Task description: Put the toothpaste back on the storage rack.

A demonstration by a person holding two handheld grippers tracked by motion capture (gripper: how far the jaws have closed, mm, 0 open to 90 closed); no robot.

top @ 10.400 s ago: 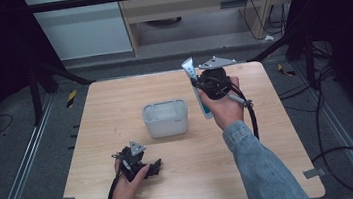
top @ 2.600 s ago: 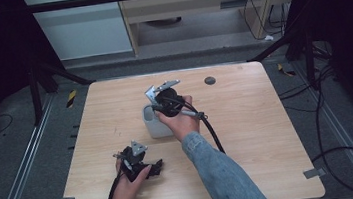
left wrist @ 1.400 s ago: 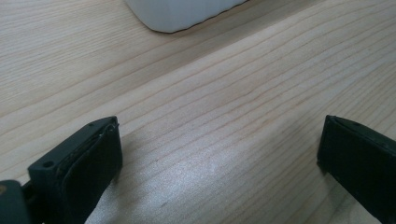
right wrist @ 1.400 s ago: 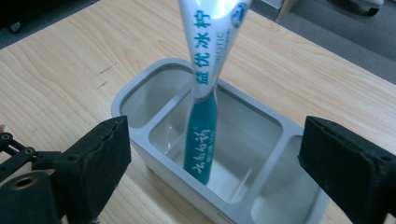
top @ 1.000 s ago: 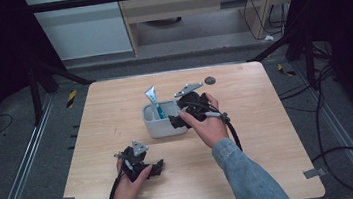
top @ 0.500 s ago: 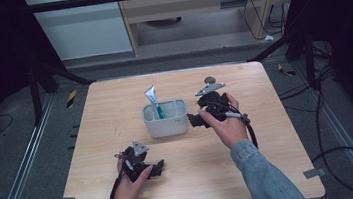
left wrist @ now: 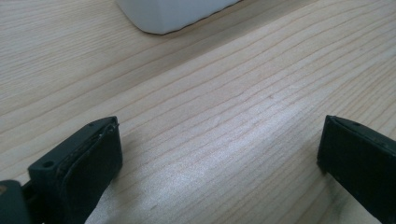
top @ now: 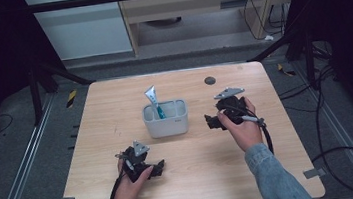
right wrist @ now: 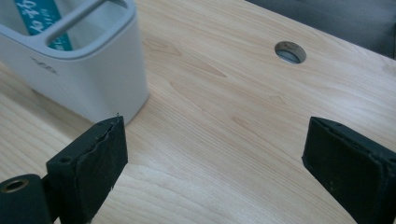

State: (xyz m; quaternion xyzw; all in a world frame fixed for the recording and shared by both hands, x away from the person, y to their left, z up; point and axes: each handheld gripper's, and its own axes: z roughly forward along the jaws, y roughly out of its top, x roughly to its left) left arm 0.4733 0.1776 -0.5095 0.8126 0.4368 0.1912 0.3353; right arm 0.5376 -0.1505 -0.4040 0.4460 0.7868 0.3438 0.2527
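On the bench (top: pixel 273 169) we saw a white holder (top: pixel 165 119) (tube (top: pixel 154 101) inside); both tongs, left (top: pixel 157 168) and right (top: pixel 211 122), spread empty.

One wooden tabletop (top: pixel 93 139) carries a single white holder (top: pixel 165 119), standing near its middle, with one blue-and-white tube (top: pixel 154 101) upright in the holder's left compartment. Two sets of tongs are counted: the left tongs (top: pixel 158 168) at the near left and the right tongs (top: pixel 211 122) to the right of the holder, each held in one of a person's two hands and each with two black jaws set wide apart. One round hole (top: pixel 209 80) marks the far side of the tabletop.
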